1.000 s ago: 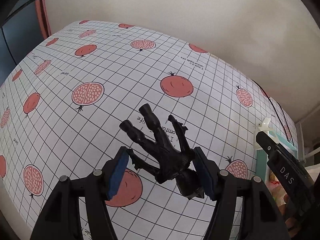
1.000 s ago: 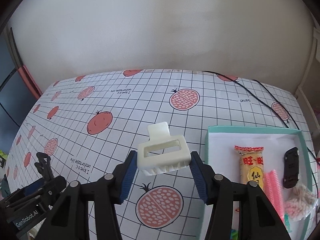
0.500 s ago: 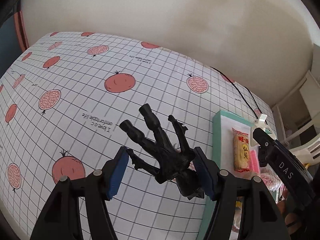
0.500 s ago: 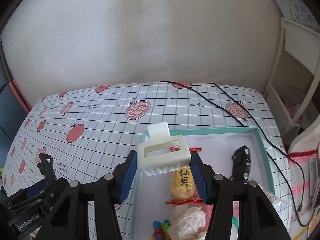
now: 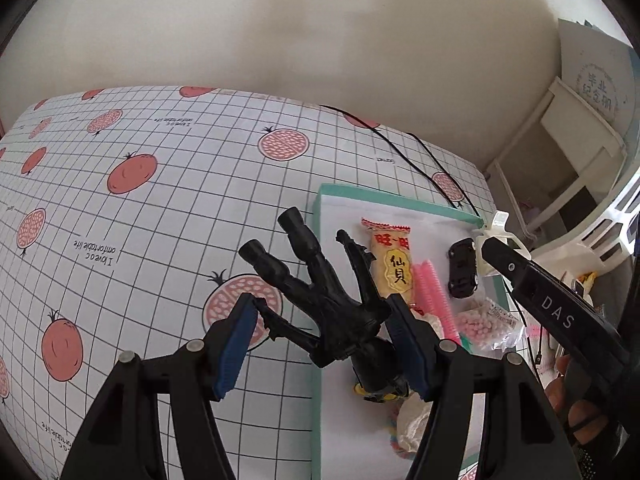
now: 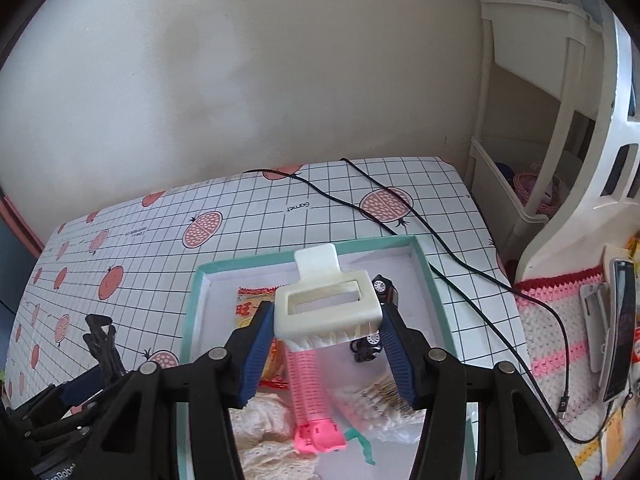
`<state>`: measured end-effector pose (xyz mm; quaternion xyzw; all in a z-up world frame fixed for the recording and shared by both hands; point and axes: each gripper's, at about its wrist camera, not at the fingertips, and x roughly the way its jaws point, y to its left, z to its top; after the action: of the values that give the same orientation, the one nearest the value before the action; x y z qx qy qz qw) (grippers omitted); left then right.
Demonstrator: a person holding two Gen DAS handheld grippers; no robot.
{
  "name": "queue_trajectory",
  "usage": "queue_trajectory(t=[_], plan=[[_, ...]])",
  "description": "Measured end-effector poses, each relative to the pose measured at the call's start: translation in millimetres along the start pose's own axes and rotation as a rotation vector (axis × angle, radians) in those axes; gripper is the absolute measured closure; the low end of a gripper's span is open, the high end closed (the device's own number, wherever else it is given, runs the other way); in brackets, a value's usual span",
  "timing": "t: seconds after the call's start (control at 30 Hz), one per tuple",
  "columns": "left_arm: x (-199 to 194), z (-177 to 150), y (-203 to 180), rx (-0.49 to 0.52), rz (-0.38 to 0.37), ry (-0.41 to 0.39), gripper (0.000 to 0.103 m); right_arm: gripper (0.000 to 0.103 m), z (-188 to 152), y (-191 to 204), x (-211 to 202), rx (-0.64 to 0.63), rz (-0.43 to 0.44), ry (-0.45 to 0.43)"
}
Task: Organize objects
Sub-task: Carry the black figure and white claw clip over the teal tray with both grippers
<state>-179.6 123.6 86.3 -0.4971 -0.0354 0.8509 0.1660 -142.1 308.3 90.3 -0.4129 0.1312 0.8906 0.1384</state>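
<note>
On the worktop (image 6: 460,216) the teal-rimmed box (image 6: 192,300) already holds a snack packet (image 5: 390,264), a pink comb-like piece (image 6: 308,380), a small black toy car (image 5: 462,266) and some bagged bits, so most sorting looks done. Two things remain airborne: the right claw (image 6: 326,344) is clamped on a white hair clip (image 6: 326,308) above the box, and the left claw (image 5: 320,340) grips a black figurine (image 5: 320,292) at the box's left edge.

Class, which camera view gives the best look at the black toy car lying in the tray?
The left wrist view: the black toy car lies in full view inside the teal tray, beside the snack packet. In the right wrist view the white hair clip and a claw finger hide most of it.
</note>
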Motion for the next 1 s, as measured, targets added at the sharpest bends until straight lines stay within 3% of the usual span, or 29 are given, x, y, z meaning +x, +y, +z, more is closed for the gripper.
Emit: queue_trajectory(t=[0.23, 0.7, 1.0], plan=[[13, 0, -22, 0.085, 0.010, -0.018, 0.036, 0.047, -5, -16, 10, 0.025, -0.007, 0.029], [59, -3, -35, 0.143, 0.034, 0.021, 0.036, 0.047, -16, -13, 33, 0.028, 0.003, 0.072], [66, -4, -39, 0.167, 0.046, 0.020, 0.036, 0.047, -15, -9, 35, 0.018, 0.007, 0.060]])
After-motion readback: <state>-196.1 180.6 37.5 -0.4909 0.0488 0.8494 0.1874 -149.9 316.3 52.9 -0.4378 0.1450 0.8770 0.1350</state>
